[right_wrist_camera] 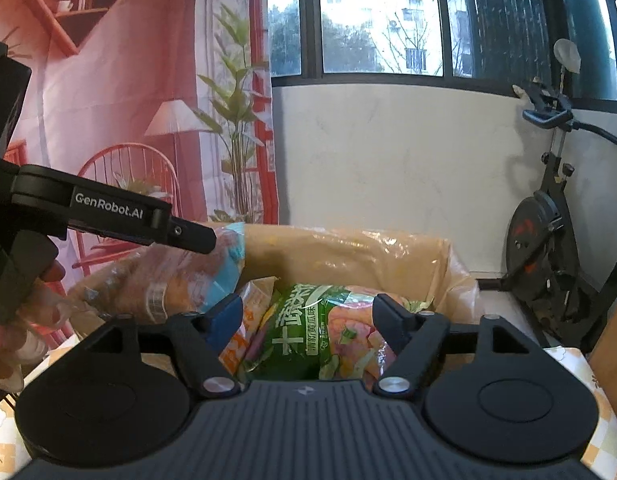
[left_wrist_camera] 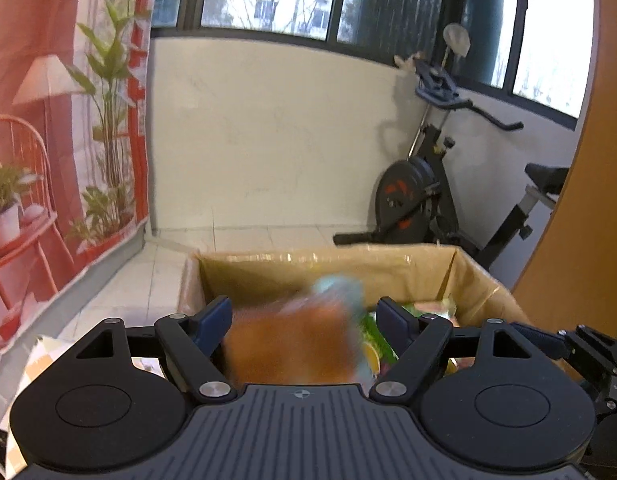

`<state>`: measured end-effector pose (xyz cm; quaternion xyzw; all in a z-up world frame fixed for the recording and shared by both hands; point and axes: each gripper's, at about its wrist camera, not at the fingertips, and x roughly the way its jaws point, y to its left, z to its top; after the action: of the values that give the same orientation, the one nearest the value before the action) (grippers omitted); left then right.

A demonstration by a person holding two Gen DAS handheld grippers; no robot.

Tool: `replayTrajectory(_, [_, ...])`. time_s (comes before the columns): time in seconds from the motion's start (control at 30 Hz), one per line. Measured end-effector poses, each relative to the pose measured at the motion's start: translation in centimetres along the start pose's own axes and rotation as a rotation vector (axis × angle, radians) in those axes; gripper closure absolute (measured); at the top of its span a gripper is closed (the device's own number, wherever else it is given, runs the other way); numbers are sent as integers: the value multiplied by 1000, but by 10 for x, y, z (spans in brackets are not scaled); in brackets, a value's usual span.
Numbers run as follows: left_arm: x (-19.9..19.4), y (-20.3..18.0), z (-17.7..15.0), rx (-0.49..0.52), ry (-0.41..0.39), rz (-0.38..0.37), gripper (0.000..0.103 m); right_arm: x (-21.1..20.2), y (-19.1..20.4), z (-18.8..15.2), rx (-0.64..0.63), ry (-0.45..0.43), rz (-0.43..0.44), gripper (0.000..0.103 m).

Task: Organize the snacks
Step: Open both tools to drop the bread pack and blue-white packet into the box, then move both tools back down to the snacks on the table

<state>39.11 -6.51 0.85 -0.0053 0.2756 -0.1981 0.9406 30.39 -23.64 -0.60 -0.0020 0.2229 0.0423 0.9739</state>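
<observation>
A cardboard box (left_wrist_camera: 388, 268) lined with clear plastic holds snack bags. My left gripper (left_wrist_camera: 304, 316) is open above its near edge. A clear bag of brown snacks with a blue end (left_wrist_camera: 296, 340) is blurred between its fingers, touching neither. That bag also shows in the right wrist view (right_wrist_camera: 180, 276), under the left gripper's finger (right_wrist_camera: 188, 236). My right gripper (right_wrist_camera: 306, 316) is open and empty over the box (right_wrist_camera: 348, 252), above a green chip bag (right_wrist_camera: 308, 332) and an orange bag (right_wrist_camera: 248, 320).
An exercise bike (left_wrist_camera: 424, 192) stands behind the box by the white wall. A red printed backdrop (left_wrist_camera: 48, 120) hangs at left. A wooden panel (left_wrist_camera: 580, 240) rises at right. A checked tablecloth (right_wrist_camera: 600, 412) lies under the box.
</observation>
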Motion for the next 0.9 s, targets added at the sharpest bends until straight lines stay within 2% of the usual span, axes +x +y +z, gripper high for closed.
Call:
replayTrajectory(0.27, [-51, -7, 2, 5, -81, 9, 22, -37, 0, 3, 17, -32, 1, 28])
replayTrajectory(0.5, [-96, 5, -21, 18, -75, 43, 22, -75, -5, -9, 52, -40, -8, 28])
replayTrajectory(0.67, [-123, 19, -55, 39, -60, 81, 22, -100, -12, -34, 94, -21, -23, 28])
replayTrajectory(0.9, [-132, 35, -121, 15, 13, 133, 22, -124, -19, -88, 112, 64, -40, 28])
